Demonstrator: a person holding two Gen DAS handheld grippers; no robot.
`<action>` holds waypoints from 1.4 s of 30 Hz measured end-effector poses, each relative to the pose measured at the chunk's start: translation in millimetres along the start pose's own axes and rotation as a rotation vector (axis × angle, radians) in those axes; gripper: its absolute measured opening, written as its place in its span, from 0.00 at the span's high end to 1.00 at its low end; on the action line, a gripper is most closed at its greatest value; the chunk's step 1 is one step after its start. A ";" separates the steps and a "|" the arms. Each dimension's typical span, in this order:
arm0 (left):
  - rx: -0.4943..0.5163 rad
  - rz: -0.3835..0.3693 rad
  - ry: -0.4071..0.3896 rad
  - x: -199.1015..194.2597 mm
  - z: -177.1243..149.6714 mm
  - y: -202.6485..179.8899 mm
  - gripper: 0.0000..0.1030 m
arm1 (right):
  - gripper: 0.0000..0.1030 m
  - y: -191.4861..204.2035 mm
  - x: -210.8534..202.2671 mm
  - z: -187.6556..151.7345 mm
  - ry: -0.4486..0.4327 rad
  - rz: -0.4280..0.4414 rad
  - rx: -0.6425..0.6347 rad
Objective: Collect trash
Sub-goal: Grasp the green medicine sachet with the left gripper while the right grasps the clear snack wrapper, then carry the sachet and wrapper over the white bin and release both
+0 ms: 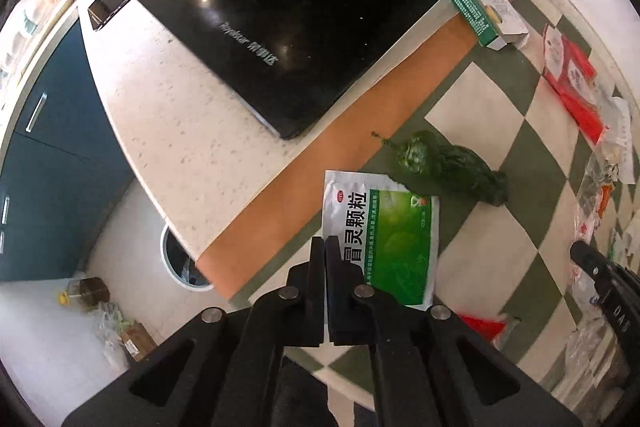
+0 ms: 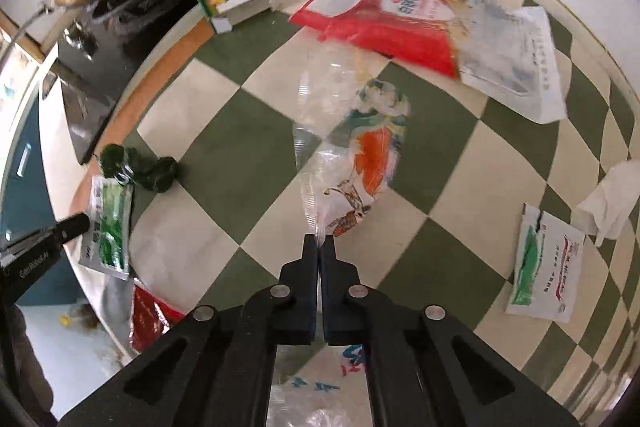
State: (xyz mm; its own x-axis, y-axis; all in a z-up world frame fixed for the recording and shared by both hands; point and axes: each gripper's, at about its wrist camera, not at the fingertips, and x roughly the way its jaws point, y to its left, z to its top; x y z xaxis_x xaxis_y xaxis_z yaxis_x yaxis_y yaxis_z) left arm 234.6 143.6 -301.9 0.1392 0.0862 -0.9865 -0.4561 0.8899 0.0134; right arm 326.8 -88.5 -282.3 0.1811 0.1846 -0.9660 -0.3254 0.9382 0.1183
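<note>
Both grippers carrying wrappers above the checkered tabletop

Left gripper jaws pinch the green sachet beside the green pepper; right gripper jaws clench the clear printed bag by one thin corner, right of the pepper. That slick film could slip free.

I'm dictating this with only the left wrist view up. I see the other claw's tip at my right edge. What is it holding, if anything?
Observer: The right claw is shut on the near edge of a clear plastic bag with orange print.
Operator: Any trash beyond it that I'm missing?
Observer: Yes, a white and green sachet lies flat on the checkered cloth, to the right of that claw.
Operator: Anything else over there?
Observer: A crumpled white tissue sits just past that sachet, towards the right edge of the view.
</note>
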 end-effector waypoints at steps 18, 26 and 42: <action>-0.247 -0.102 -0.276 -113.1 -25.9 157.1 1.00 | 0.99 173.2 -74.9 -32.4 -0.047 0.284 -0.173; -0.457 -0.065 -0.180 -42.0 -78.2 310.2 1.00 | 0.99 315.7 8.1 -88.7 0.082 0.366 -0.351; -0.746 -0.262 0.200 402.9 -182.3 461.8 1.00 | 0.99 465.1 496.3 -215.6 0.533 0.407 -0.361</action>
State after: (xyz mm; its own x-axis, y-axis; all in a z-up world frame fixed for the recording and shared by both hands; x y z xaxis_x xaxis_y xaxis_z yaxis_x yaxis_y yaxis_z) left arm -80.1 507.6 -722.9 0.1953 -0.2282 -0.9538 -0.9056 0.3313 -0.2647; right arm 65.2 376.4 -756.2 -0.4612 0.2435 -0.8532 -0.5704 0.6552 0.4953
